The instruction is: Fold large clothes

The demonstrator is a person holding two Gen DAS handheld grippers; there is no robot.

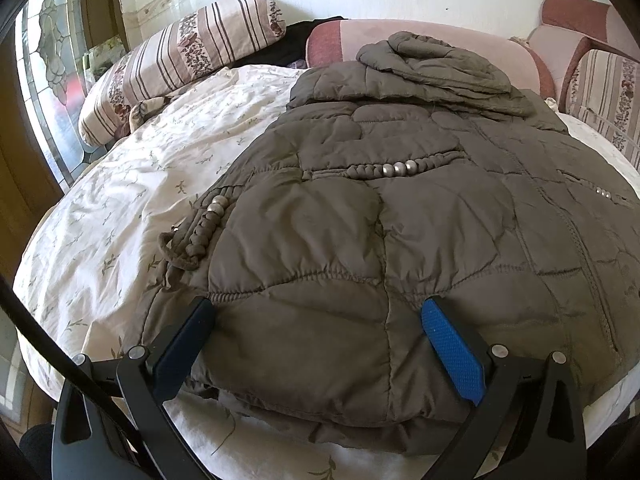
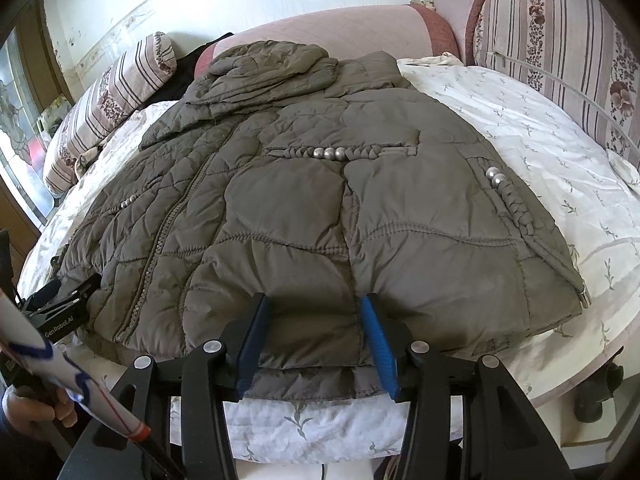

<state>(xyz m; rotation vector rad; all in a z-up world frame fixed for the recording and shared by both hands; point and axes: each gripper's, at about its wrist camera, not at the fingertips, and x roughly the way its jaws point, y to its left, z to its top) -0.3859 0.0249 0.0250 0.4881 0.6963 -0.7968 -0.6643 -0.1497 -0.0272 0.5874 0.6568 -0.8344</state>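
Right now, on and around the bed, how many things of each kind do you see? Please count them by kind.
Quilted jacket: 1
Striped pillows: 2, one far left, one far right
Floral sheet: 1
Pink headboard: 1
Tongs: 2, left and right, both at the jacket's near hem
Total: 7

Olive quilted jacket (image 2: 320, 208), flat on bed

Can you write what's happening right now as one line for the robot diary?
jacket: flat on bed | left gripper: open at hem | right gripper: open at hem | fold: not started
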